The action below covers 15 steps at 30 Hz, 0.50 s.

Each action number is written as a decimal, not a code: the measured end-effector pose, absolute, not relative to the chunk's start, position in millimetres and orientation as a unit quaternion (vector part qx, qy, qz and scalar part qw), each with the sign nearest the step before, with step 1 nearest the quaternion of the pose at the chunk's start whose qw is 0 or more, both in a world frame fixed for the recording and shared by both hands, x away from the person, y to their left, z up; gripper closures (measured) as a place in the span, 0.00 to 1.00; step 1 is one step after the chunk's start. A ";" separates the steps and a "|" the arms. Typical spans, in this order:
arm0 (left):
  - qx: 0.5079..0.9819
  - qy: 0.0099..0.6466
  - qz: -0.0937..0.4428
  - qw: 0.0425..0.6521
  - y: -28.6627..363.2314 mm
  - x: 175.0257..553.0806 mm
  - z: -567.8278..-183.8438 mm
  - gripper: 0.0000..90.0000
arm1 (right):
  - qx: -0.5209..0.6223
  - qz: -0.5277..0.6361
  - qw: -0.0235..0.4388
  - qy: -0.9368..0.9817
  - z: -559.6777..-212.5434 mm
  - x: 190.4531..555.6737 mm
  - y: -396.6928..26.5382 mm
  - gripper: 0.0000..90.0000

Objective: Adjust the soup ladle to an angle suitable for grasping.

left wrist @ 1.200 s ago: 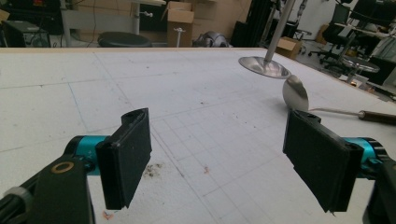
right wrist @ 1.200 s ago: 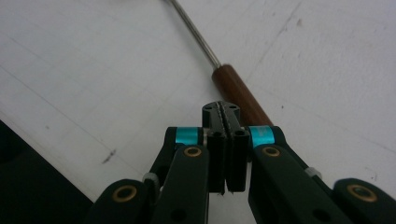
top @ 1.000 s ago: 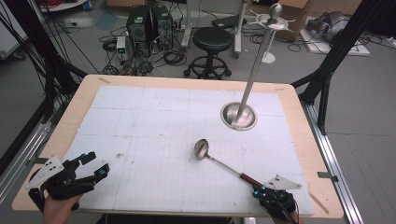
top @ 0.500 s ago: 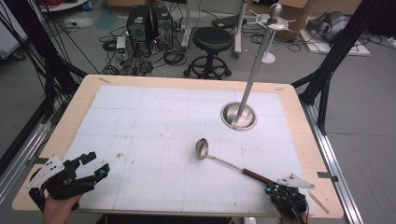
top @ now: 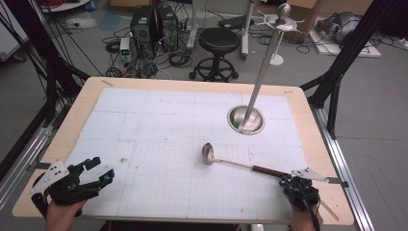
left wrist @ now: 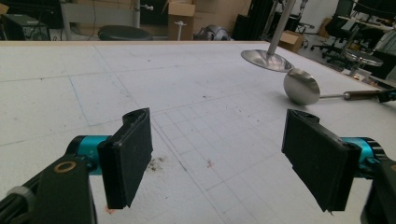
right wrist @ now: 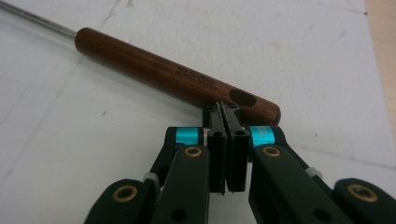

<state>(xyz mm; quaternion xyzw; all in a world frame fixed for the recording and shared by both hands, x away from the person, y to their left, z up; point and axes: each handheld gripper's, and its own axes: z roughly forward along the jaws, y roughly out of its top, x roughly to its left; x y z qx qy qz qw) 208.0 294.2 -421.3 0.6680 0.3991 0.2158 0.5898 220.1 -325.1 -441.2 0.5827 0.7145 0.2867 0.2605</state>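
Note:
A steel ladle [top: 208, 153] with a brown wooden handle [right wrist: 163, 72] lies on the white gridded mat, bowl toward the middle, handle pointing to the front right. My right gripper [top: 287, 182] is at the handle's end. In the right gripper view its jaws are pressed together with nothing between them, and the gripper's tips [right wrist: 225, 108] touch the side of the handle near its hanging hole. My left gripper [top: 101, 169] rests at the front left corner, wide open and empty [left wrist: 224, 140]. The ladle's bowl [left wrist: 301, 87] shows far off in the left gripper view.
A tall metal stand [top: 246, 119] with a round dished base stands at the back right of the mat; its pole rises to hooks at the top. The same base [left wrist: 267, 59] shows beyond the ladle. The wooden table edge [top: 332, 211] runs close to my right gripper.
The ladle's handle has swung to the right and away from the front edge, while its bowl stayed put. My right gripper moved right with it. The left gripper has not moved.

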 end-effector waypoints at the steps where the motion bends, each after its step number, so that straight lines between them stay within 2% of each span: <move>1: 0.668 0.399 0.216 0.589 294.4 208.0 -421.4 0.28 | 0.583 0.287 0.263 0.713 -441.4 223.3 -325.8 0.99; 15: 0.668 0.405 0.217 0.585 296.8 208.4 -423.3 0.28 | 0.619 0.291 0.287 0.671 -444.9 264.9 -329.6 0.99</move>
